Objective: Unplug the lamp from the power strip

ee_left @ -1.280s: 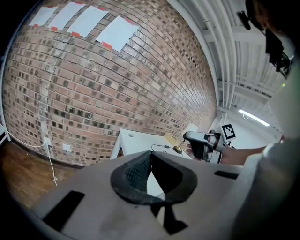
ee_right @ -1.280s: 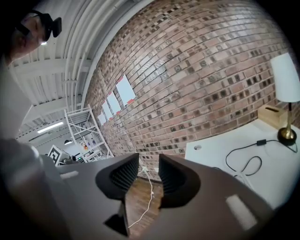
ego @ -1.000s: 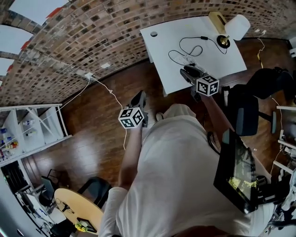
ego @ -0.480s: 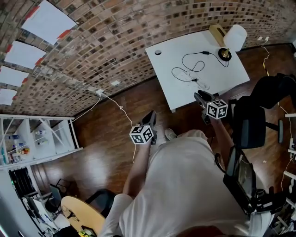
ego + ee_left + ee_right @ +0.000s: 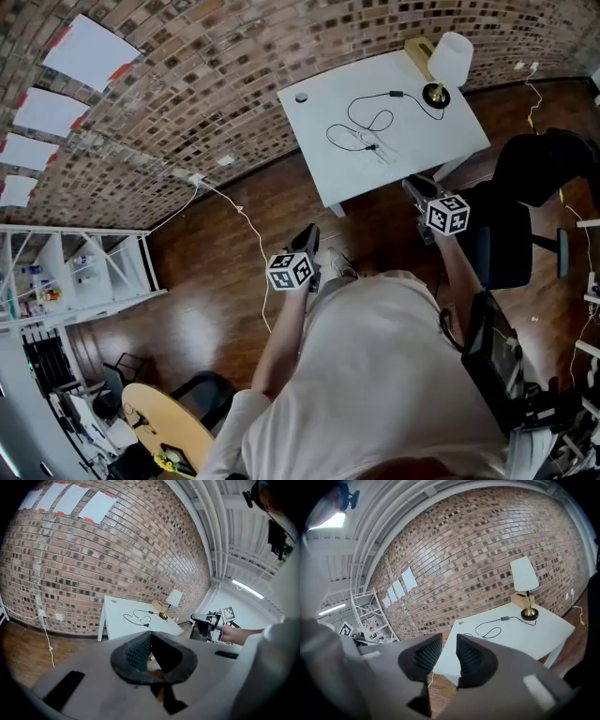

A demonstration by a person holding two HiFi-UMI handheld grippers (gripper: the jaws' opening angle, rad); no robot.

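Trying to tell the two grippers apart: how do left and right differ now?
The left gripper is shut; the right gripper is open, its jaws having just been closing on nothing. The right one is nearer the white table; the left hangs back over the wooden floor. Both are empty.

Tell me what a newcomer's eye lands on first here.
A red brick wall fills the far side of the room. Before it stands a white rectangular table, with a white-shaded, brass-based lamp at its far right corner and a thin black cord looped across its middle.
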